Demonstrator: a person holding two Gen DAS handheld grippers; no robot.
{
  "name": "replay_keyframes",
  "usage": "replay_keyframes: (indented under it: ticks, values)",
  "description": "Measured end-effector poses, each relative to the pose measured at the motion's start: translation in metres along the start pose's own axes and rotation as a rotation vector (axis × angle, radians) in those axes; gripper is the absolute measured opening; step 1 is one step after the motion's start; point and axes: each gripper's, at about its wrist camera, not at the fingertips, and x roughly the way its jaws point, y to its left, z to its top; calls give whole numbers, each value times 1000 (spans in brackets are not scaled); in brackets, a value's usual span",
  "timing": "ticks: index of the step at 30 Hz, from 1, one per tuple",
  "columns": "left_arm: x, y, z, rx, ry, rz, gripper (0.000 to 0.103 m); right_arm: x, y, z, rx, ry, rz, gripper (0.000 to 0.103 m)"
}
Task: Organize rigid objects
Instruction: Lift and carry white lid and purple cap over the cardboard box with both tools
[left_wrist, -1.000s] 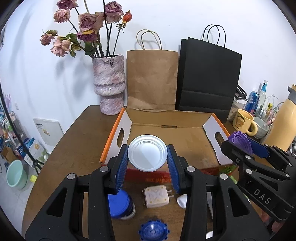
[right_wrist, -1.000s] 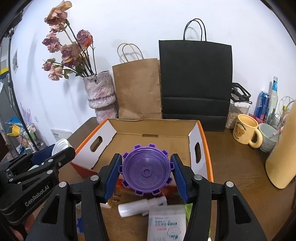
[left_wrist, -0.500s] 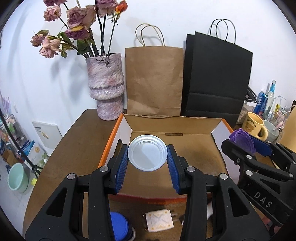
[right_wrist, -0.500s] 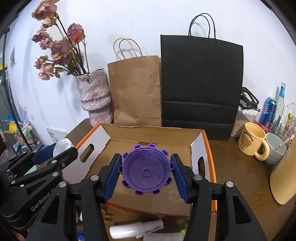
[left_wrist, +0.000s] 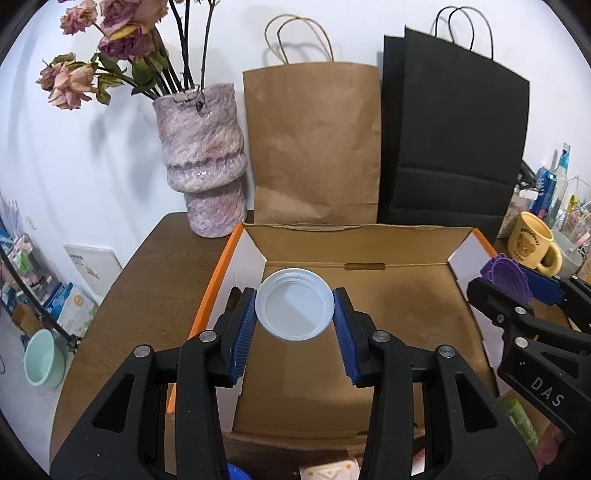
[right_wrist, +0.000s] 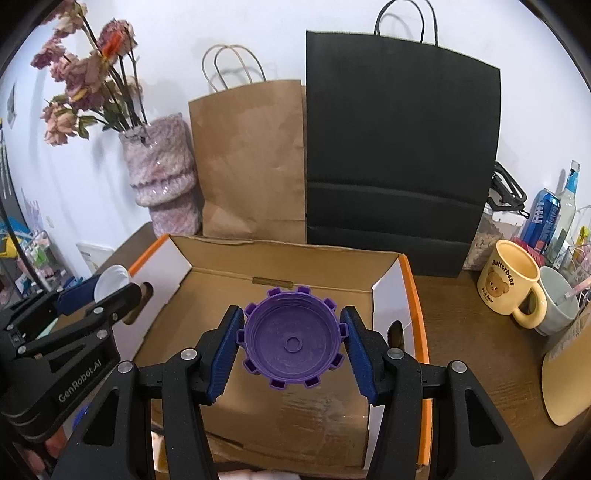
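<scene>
While two lids are hanging over the one open cardboard box (left_wrist: 354, 321), the left hand-held gripper (left_wrist: 294, 312) is clamping the white lid (left_wrist: 294, 309) and the right hand-held gripper (right_wrist: 292, 341) the purple notched lid (right_wrist: 291, 339). Items at the near table (left_wrist: 155, 295) edge are being cut off; two paper bags (right_wrist: 399, 155) are standing behind.
</scene>
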Motion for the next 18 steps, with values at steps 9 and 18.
replay_keyframes:
  ticks: [9, 18]
  values:
    - [27, 0, 2, 19, 43, 2, 37, 32, -5, -8, -12, 76, -21, 59]
    - [47, 5, -3, 25, 97, -8, 37, 42, -8, -13, -30, 113, -20, 59]
